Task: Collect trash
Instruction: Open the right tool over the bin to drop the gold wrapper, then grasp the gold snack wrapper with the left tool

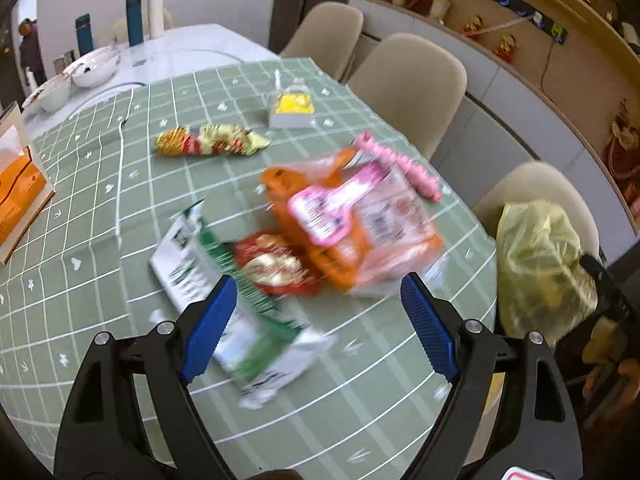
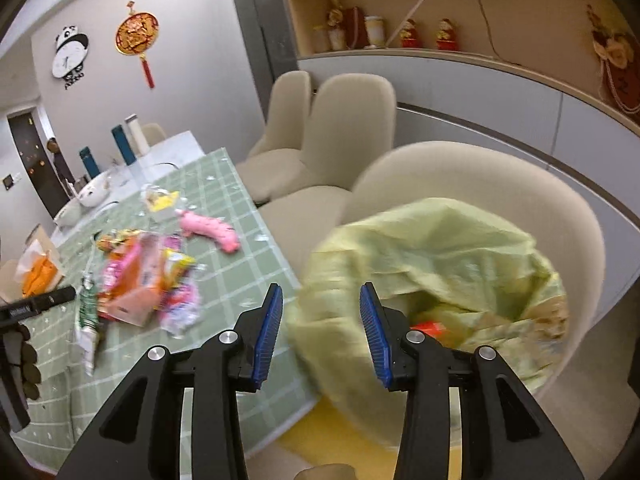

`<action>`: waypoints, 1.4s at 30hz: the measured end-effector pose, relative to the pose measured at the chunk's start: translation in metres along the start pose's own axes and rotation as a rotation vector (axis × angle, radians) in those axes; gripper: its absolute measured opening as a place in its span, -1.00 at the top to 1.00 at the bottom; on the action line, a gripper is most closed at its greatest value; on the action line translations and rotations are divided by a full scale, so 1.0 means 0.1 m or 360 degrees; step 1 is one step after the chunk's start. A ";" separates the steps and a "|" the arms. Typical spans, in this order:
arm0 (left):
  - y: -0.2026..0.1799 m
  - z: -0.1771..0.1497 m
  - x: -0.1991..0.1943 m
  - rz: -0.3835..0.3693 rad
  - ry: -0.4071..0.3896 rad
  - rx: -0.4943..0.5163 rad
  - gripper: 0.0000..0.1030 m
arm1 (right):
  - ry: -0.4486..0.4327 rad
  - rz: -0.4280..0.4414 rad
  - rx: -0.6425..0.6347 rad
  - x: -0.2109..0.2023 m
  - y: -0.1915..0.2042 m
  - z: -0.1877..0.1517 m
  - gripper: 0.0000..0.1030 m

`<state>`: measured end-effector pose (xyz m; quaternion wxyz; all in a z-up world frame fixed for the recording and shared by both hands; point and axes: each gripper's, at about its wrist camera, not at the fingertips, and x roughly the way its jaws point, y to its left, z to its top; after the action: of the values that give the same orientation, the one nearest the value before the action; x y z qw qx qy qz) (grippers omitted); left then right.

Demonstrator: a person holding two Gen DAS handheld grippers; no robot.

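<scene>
Our left gripper [image 1: 316, 320], jaws wide and empty, hangs over the green-white wrapper [image 1: 224, 300], which slants from upper left to lower right.

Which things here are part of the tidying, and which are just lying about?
For the job: green-white packet, orange-pink bag, red wrapper, yellow-red wrapper, yellow-green trash bag.

Lying about: bowls, flasks, chairs, pink toy, tissue box.

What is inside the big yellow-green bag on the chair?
Through the open mouth of the yellow-green bag, in the right wrist view, something red shows, partly behind the right gripper. The crumpled plastic hides everything deeper. The bag sits on a beige chair.
</scene>
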<state>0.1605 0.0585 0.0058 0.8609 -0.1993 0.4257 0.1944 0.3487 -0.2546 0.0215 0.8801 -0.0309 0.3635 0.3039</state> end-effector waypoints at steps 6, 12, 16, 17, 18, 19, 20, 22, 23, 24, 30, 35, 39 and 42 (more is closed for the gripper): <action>0.42 -0.18 0.07 -0.0088 0.0145 0.0162 -0.55 | 0.0140 -0.0072 0.0017 0.06 0.61 -0.30 0.12; 0.62 -0.19 0.27 -0.0273 0.0229 0.0260 -0.55 | 0.0248 -0.0307 0.0088 0.06 1.04 -0.65 0.12; 0.66 -0.14 0.36 -0.0448 0.0237 0.0462 -0.55 | 0.0245 -0.0454 0.0209 0.01 1.22 -0.82 0.12; 0.67 -0.10 0.37 -0.0484 0.0237 0.0517 -0.55 | 0.0248 -0.0481 0.0265 0.01 1.26 -0.86 0.12; 0.67 -0.05 0.38 -0.0529 0.0234 0.0594 -0.55 | 0.0252 -0.0494 0.0300 0.00 1.30 -0.89 0.12; 0.68 0.01 0.38 -0.0573 0.0231 0.0656 -0.55 | 0.0254 -0.0511 0.0332 -0.01 1.34 -0.91 0.12; 0.69 0.07 0.39 -0.0613 0.0229 0.0712 -0.55 | 0.0248 -0.0530 0.0351 -0.01 1.40 -0.93 0.12; 0.73 0.26 0.43 -0.0649 0.0205 0.0853 -0.55 | 0.0240 -0.0567 0.0359 0.00 1.48 -0.93 0.12; 0.77 0.37 0.46 -0.0646 0.0180 0.0935 -0.55 | 0.0239 -0.0585 0.0362 0.01 1.53 -0.94 0.12; 0.80 0.44 0.48 -0.0643 0.0166 0.0975 -0.55 | 0.0239 -0.0601 0.0368 0.03 1.58 -0.93 0.12; 1.28 1.14 0.85 -0.0543 0.0084 0.0997 -0.55 | 0.0245 -0.0691 0.0360 0.09 1.74 -0.93 0.12; 1.70 1.50 1.31 -0.0395 0.0108 0.0839 -0.55 | 0.0306 -0.0748 0.0413 0.18 1.73 -0.99 0.12; 1.79 1.50 1.55 -0.0460 0.0197 0.0739 -0.55 | 0.0373 -0.0747 0.0441 0.27 1.71 -1.04 0.12; 1.75 1.44 1.58 -0.0546 0.0224 0.0685 -0.48 | 0.0393 -0.0753 0.0433 0.34 1.73 -1.03 0.12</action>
<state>0.2552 0.3057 -0.0725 0.8720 -0.0942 0.4761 -0.0633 0.2073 -0.1242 -0.0477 0.8716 -0.0334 0.4879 0.0329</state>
